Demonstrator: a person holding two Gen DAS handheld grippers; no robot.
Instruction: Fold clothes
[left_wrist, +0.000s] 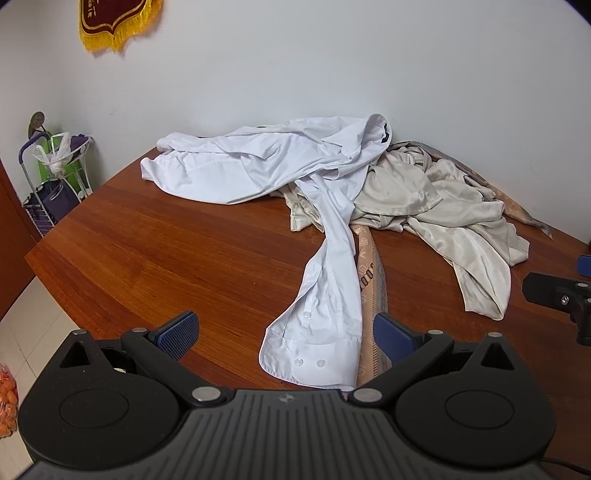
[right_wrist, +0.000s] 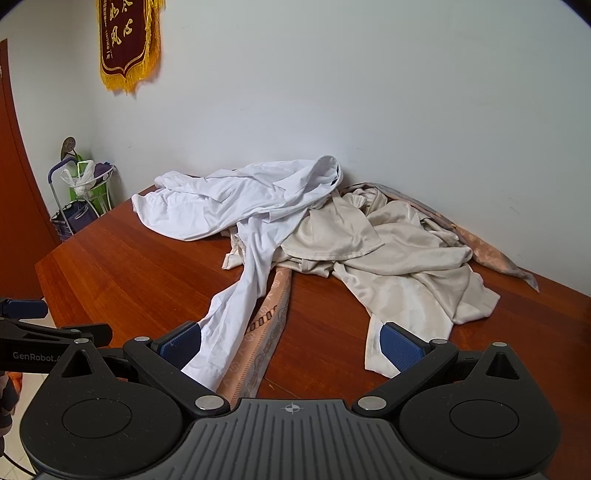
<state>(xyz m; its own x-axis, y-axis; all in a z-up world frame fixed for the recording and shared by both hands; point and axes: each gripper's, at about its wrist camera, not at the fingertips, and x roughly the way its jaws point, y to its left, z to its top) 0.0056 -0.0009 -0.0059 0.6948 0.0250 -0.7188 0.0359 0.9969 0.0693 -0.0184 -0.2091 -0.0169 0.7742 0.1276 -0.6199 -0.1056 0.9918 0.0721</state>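
A crumpled white shirt (left_wrist: 258, 162) (right_wrist: 229, 199) lies at the back of the wooden table (left_wrist: 147, 251) (right_wrist: 129, 266), one sleeve stretching toward me with its buttoned cuff (left_wrist: 314, 354) at the front edge. A beige satin garment (left_wrist: 436, 206) (right_wrist: 388, 258) is heaped to its right. A patterned peach cloth (left_wrist: 369, 280) (right_wrist: 266, 332) lies under the sleeve. My left gripper (left_wrist: 284, 336) is open, the cuff lying between its fingers. My right gripper (right_wrist: 291, 345) is open above the sleeve and the peach cloth. The right gripper (left_wrist: 561, 295) shows at the left view's edge.
A white wall backs the table. A red pennant with gold fringe (right_wrist: 129, 44) hangs on it. A shopping trolley with bags (left_wrist: 55, 177) (right_wrist: 81, 199) stands in the left corner beside an orange door (right_wrist: 22, 184). A bag of orange items (left_wrist: 7, 402) lies on the floor tiles.
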